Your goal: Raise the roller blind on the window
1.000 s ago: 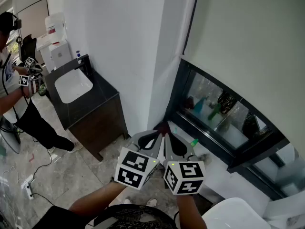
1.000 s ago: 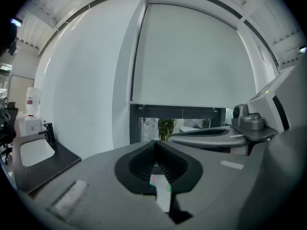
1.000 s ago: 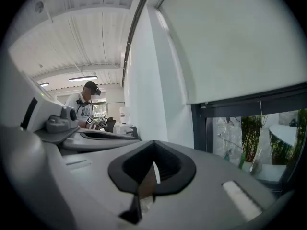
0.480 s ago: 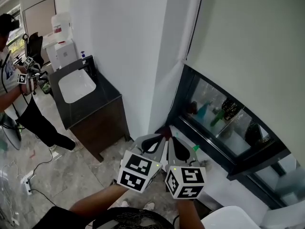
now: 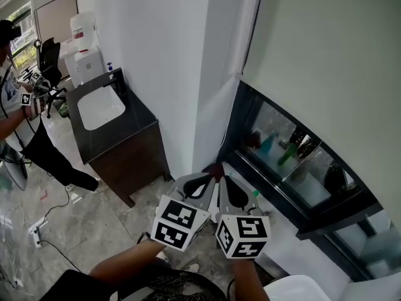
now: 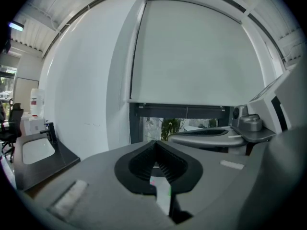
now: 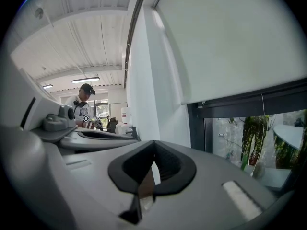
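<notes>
Two grippers are hanging side by side, almost touching, both pointing toward the window. The left gripper (image 5: 212, 180) and the right gripper (image 5: 224, 182) are each showing their jaws pressed together with nothing between them.

One roller blind (image 5: 326, 61) is hanging ahead of and above both grippers, well apart from them. It is covering most of the one window (image 5: 233, 121), so only a low strip of glass is showing under its bottom edge, ahead of the right gripper. One thin cord (image 5: 253, 24) is running down beside the blind's left edge, above and ahead of the left gripper. A few bottles (image 5: 264, 144) and some greenery are showing through the glass, but their number is hard to tell.

A white sill (image 5: 294, 237) is running under the window, just to the right of the right gripper. Off to the left of the left gripper, one dark worktop (image 5: 135, 127) is sitting on a wooden cabinet, with one white basin (image 5: 100, 106) set in it. Farther left, one other person (image 5: 37, 152) is standing and holding two more marker-cubed grippers.

A white wall (image 5: 156, 55) is rising between the worktop and the window, ahead of the left gripper. Pale marbled floor (image 5: 94, 224) is spreading below both grippers.
</notes>
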`<state>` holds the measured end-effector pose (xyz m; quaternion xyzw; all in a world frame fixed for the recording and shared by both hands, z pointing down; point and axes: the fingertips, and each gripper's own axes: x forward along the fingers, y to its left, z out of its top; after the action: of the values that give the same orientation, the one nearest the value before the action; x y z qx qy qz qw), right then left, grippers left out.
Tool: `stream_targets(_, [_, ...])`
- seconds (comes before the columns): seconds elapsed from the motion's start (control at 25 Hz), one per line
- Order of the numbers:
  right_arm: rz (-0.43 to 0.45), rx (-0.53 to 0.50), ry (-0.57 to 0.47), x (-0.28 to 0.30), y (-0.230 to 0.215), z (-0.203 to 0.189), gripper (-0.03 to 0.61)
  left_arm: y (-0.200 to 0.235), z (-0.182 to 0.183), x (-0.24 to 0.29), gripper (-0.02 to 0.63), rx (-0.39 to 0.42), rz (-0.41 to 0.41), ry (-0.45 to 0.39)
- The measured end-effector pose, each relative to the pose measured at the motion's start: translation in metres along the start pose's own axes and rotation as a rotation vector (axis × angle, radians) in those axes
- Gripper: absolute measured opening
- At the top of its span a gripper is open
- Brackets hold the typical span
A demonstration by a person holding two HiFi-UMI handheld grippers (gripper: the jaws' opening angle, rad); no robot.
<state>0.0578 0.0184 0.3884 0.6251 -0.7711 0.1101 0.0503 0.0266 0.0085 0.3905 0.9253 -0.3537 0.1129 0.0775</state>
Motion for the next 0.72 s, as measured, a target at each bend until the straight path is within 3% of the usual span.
stream_targets(0.24, [0.026, 0.0, 0.006, 0.022, 0.002, -0.002, 0.003, 0.021, -0.001, 0.012, -0.003, -0.002, 0.02, 0.005])
stream_targets(0.6, [0.033, -0.016, 0.021, 0.079, -0.01, 0.003, 0.003, 0.069, 0.011, 0.056, -0.003, -0.007, -0.018, -0.007])
stream_targets(0.72, [0.018, 0.019, 0.03, 0.103, -0.02, 0.006, 0.003, 0.081, 0.017, 0.076, -0.003, -0.008, -0.066, -0.008])
